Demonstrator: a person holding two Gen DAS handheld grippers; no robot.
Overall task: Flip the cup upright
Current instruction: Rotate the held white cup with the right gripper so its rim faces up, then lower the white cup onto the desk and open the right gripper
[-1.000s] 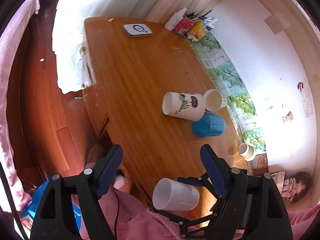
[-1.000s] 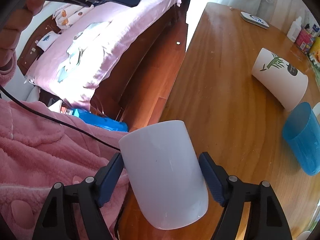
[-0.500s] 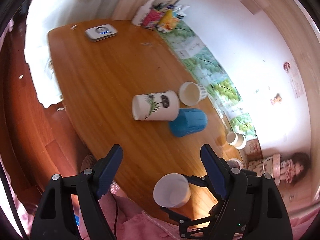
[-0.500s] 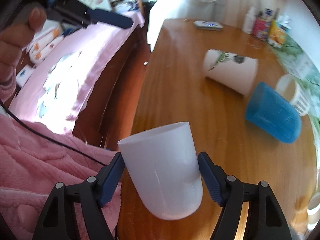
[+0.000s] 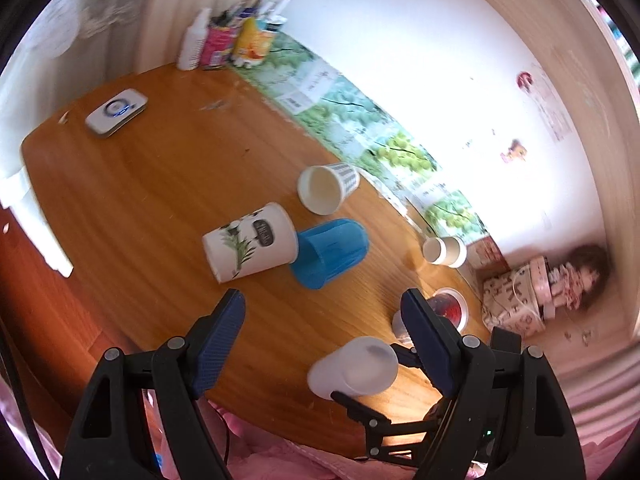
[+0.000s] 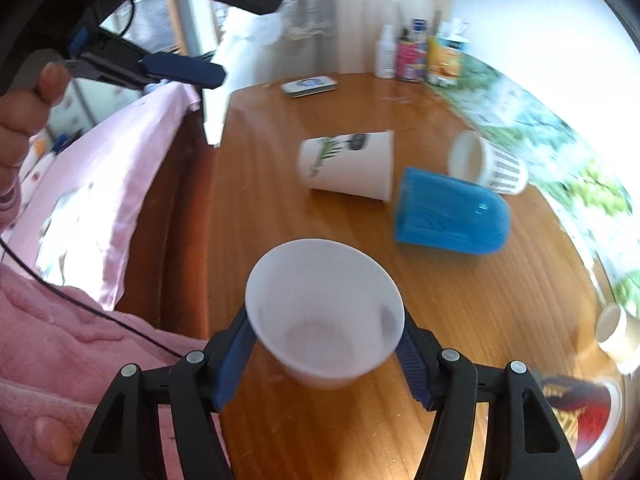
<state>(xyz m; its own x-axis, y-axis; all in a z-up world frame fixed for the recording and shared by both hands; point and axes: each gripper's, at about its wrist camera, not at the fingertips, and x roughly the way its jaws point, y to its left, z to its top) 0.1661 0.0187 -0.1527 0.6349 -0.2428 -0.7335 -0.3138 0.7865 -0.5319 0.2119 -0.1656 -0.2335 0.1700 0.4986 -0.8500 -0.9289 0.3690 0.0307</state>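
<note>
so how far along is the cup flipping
Done: the plain white plastic cup is off the wooden table, clamped in the right hand-held gripper, mouth turned toward its camera. In hand: turning it upright. Left: setting it down standing. The left hand-held gripper is open and empty.

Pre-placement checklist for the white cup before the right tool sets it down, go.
1. Right tool clamped on white cup: ok, a finger on each side.
2. Cup mouth facing up: ok, the opening and inner base show in the right wrist view.
3. Cup base touching table: cannot tell, base hidden.
4. Landing spot clear of blue cup and leaf-print cup: ok, both lie farther back.
5. Left tool out of the way: ok, open, holding nothing.
</note>
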